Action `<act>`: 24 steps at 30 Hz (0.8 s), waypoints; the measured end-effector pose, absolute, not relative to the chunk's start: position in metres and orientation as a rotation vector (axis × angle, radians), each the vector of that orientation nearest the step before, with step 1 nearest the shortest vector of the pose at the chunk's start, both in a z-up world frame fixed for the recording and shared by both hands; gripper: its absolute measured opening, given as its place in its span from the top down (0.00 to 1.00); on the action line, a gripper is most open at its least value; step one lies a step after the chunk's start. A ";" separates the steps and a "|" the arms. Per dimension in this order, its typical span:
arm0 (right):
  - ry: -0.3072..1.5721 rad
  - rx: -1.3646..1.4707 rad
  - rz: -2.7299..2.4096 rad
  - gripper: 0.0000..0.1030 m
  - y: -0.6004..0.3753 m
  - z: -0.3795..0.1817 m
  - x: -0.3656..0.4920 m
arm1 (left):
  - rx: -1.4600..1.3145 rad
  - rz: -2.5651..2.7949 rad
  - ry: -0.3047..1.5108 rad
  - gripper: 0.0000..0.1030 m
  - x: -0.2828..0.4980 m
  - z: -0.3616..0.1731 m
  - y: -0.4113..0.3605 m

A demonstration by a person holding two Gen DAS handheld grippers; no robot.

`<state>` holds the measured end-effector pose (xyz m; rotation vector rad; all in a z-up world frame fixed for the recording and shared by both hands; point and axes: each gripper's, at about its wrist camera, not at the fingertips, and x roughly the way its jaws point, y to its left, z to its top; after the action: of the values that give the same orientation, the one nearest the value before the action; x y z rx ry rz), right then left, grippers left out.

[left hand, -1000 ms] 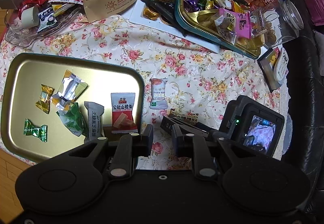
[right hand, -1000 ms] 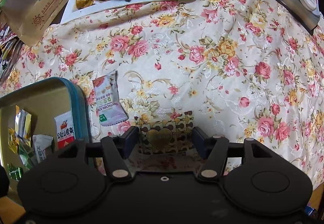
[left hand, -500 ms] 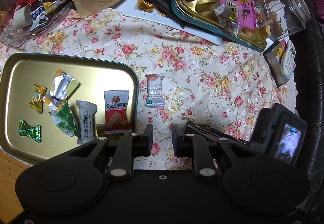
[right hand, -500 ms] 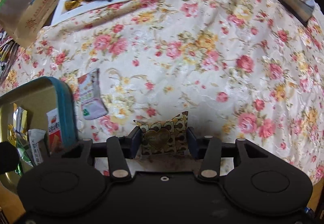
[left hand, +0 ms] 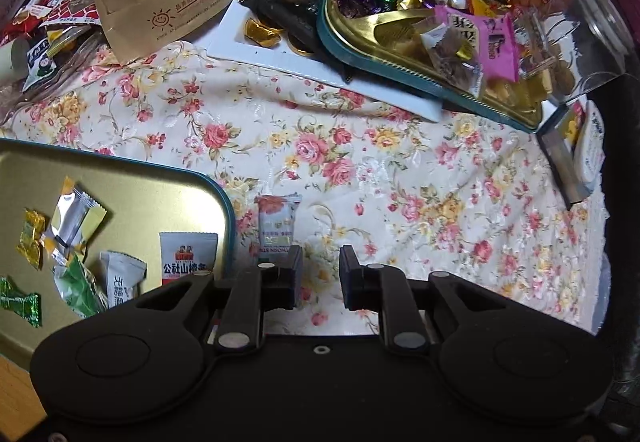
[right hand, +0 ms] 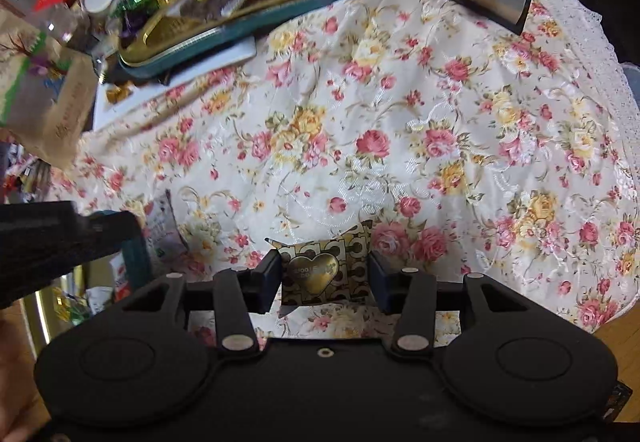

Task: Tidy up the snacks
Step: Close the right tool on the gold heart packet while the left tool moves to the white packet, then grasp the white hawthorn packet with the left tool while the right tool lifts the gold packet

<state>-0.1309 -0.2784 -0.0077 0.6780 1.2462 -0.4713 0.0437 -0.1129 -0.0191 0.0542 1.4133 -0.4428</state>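
Right gripper (right hand: 324, 278) clamped on a gold heart-print candy (right hand: 320, 274), lifted clear of the cloth (right hand: 400, 102). Left gripper (left hand: 320, 276) empty, jaws narrowly parted, hovering just right of the gold tray (left hand: 132, 178), with a pale packet (left hand: 276, 222) lying on the cloth just beyond its tips. Best carried high enough to clear the tray's teal rim, then lowered onto bare gold beside the wrappers already inside. Worth keeping the candy level and releasing low, so nothing bounces out.
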 end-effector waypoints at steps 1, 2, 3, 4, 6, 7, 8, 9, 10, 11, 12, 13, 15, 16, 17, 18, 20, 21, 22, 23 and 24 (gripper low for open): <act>1.235 0.684 -0.463 0.54 -0.279 -0.003 -0.132 | 0.068 -0.436 1.408 0.74 0.044 -0.023 -0.115; 1.224 0.688 -0.455 0.54 -0.280 0.000 -0.133 | 0.081 -0.428 1.401 0.74 0.045 -0.028 -0.117; 1.213 0.690 -0.444 0.54 -0.282 0.004 -0.133 | 0.092 -0.413 1.395 0.74 0.045 -0.033 -0.118; 1.202 0.689 -0.436 0.54 -0.282 0.009 -0.134 | 0.101 -0.393 1.389 0.74 0.046 -0.038 -0.119; 1.177 0.687 -0.427 0.54 -0.283 0.017 -0.138 | 0.117 -0.359 1.384 0.74 0.047 -0.050 -0.122; 1.167 0.686 -0.426 0.54 -0.283 0.021 -0.140 | 0.122 -0.341 1.387 0.74 0.048 -0.055 -0.122; 1.158 0.686 -0.423 0.54 -0.284 0.026 -0.142 | 0.122 -0.319 1.392 0.74 0.049 -0.060 -0.122; 1.150 0.687 -0.416 0.54 -0.285 0.028 -0.144 | 0.114 -0.300 1.394 0.74 0.050 -0.063 -0.121; 1.145 0.688 -0.409 0.54 -0.285 0.031 -0.145 | 0.106 -0.287 1.395 0.74 0.050 -0.066 -0.120; 1.139 0.692 -0.402 0.54 -0.286 0.033 -0.146 | 0.105 -0.274 1.397 0.74 0.051 -0.068 -0.120; 1.135 0.697 -0.398 0.54 -0.287 0.034 -0.146 | 0.110 -0.260 1.390 0.74 0.051 -0.069 -0.121; 1.132 0.700 -0.396 0.54 -0.288 0.035 -0.146 | 0.119 -0.251 1.381 0.73 0.050 -0.070 -0.122; 1.135 0.708 -0.397 0.54 -0.289 0.033 -0.146 | 0.136 -0.242 1.365 0.72 0.049 -0.069 -0.125; 1.139 0.714 -0.396 0.54 -0.289 0.032 -0.145 | 0.145 -0.240 1.360 0.72 0.049 -0.069 -0.126; 1.144 0.719 -0.394 0.54 -0.290 0.031 -0.145 | 0.149 -0.238 1.357 0.71 0.049 -0.068 -0.126; 1.149 0.724 -0.391 0.54 -0.289 0.030 -0.145 | 0.148 -0.235 1.356 0.71 0.049 -0.068 -0.126; 1.156 0.729 -0.389 0.54 -0.289 0.029 -0.144 | 0.152 -0.233 1.356 0.71 0.049 -0.068 -0.126; 1.158 0.728 -0.389 0.54 -0.289 0.028 -0.144 | 0.161 -0.230 1.353 0.70 0.050 -0.070 -0.129; 1.159 0.726 -0.390 0.54 -0.288 0.028 -0.144 | 0.167 -0.228 1.353 0.69 0.050 -0.071 -0.129; 1.160 0.724 -0.393 0.54 -0.288 0.028 -0.145 | 0.167 -0.227 1.359 0.69 0.050 -0.072 -0.129; 1.160 0.723 -0.394 0.54 -0.288 0.028 -0.145 | 0.158 -0.228 1.372 0.67 0.051 -0.074 -0.127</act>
<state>-0.1446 -0.2881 0.0277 0.7226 1.1605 -0.3939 0.0512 -0.1270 -0.0738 0.1578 1.3716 -0.2281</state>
